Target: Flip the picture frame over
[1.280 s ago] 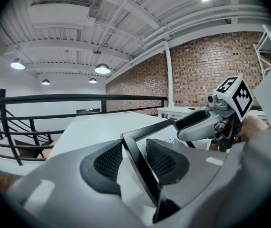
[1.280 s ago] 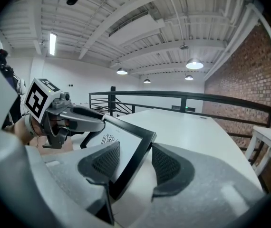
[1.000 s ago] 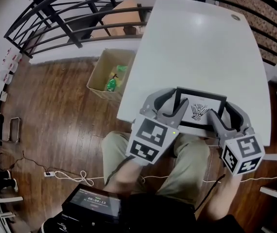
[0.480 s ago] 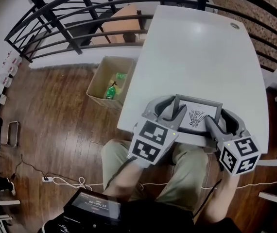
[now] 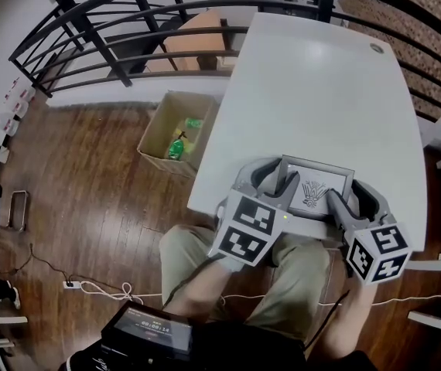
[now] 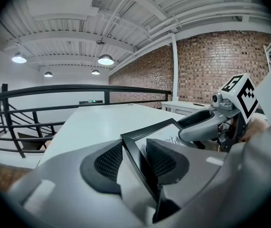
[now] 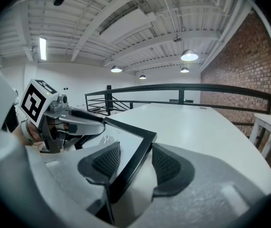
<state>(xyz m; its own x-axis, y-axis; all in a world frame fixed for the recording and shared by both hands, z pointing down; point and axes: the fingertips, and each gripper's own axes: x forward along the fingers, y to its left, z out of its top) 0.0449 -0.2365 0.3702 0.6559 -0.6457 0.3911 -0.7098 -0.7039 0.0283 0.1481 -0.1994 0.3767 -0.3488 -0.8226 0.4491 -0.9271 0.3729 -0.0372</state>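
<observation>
Over the white surface (image 5: 313, 76), the left hand-held gripper (image 5: 279, 182) and right hand-held gripper (image 5: 337, 200) clamp the tilted picture frame (image 5: 318, 185); best rotate both together.

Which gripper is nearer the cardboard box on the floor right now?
Left. The left gripper clamps the picture frame by its left edge, the side toward the cardboard box. The right gripper clamps the frame's right edge, farther from the box.
</observation>
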